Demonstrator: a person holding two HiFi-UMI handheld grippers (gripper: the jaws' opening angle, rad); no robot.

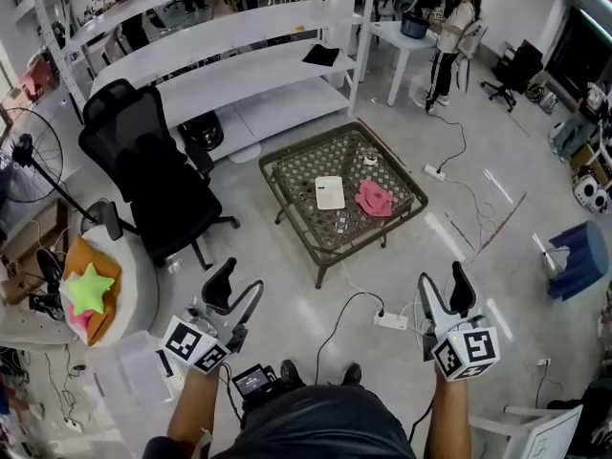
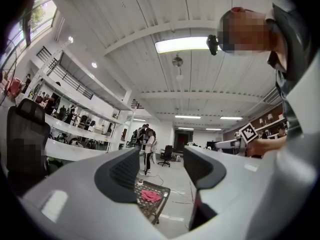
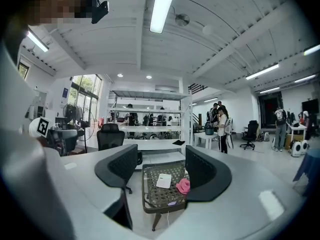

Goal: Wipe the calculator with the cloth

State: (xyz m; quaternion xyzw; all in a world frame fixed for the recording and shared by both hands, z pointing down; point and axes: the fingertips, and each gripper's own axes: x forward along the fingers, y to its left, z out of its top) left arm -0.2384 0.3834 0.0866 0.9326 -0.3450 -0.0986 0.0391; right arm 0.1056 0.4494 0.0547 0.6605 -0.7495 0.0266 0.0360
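Observation:
A white calculator (image 1: 330, 192) lies flat on the low wicker table (image 1: 296, 165), with a crumpled pink cloth (image 1: 374, 199) just right of it. In the right gripper view the calculator (image 3: 163, 180) and cloth (image 3: 183, 185) show between the jaws, far off. The left gripper view shows only the cloth (image 2: 151, 195) on the table's corner. My left gripper (image 1: 234, 295) and right gripper (image 1: 443, 290) hang well short of the table, near my body, both open and empty.
A black office chair (image 1: 153, 165) stands left of the table. White shelving (image 1: 220, 55) runs behind it. A power strip (image 1: 390, 320) and cables lie on the floor between me and the table. People stand at a far desk (image 1: 406, 36). A blue bin (image 1: 579, 256) sits right.

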